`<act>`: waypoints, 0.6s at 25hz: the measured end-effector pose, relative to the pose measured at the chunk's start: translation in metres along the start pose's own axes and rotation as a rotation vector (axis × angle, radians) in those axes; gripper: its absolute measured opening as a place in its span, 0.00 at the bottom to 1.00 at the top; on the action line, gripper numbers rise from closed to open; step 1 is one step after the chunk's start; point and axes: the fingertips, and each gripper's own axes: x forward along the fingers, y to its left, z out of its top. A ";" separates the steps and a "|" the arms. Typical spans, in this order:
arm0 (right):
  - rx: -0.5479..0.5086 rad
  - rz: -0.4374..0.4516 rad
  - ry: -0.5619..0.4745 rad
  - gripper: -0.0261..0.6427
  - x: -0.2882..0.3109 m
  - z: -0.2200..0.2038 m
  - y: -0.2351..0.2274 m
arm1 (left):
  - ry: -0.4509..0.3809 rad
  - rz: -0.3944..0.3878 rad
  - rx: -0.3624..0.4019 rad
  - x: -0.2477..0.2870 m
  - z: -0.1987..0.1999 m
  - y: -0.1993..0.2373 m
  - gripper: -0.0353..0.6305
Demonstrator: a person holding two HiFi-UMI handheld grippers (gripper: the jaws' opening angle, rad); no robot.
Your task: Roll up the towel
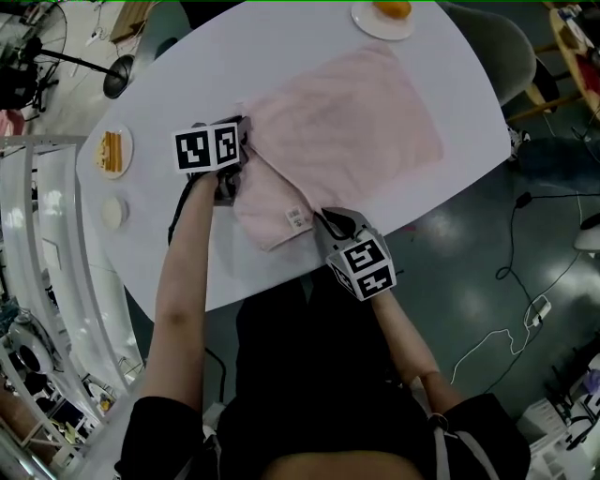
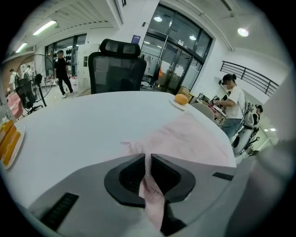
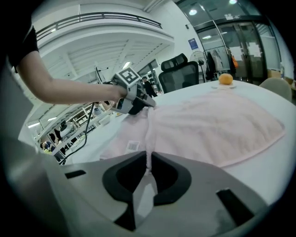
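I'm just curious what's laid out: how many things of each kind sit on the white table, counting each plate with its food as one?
Pink cloth towel: 1
Round white plates holding food: 2
Small white round dish: 1
Total: 4

Reaching in over the white oval table's (image 1: pixel 187 272) near edge; clamping the left gripper (image 1: pixel 244 148) and the right gripper (image 1: pixel 325 219), jaws nearly together, onto the pale pink terry towel's (image 1: pixel 361 117) folded near end.

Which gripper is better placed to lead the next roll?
Right, probably. The right gripper is shut on the towel with flat cloth straight ahead; the left gripper, also clamped, faces mostly bare table.
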 end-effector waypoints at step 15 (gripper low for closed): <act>0.026 -0.068 0.061 0.31 0.003 0.000 -0.023 | -0.131 -0.104 -0.095 -0.033 0.029 -0.002 0.47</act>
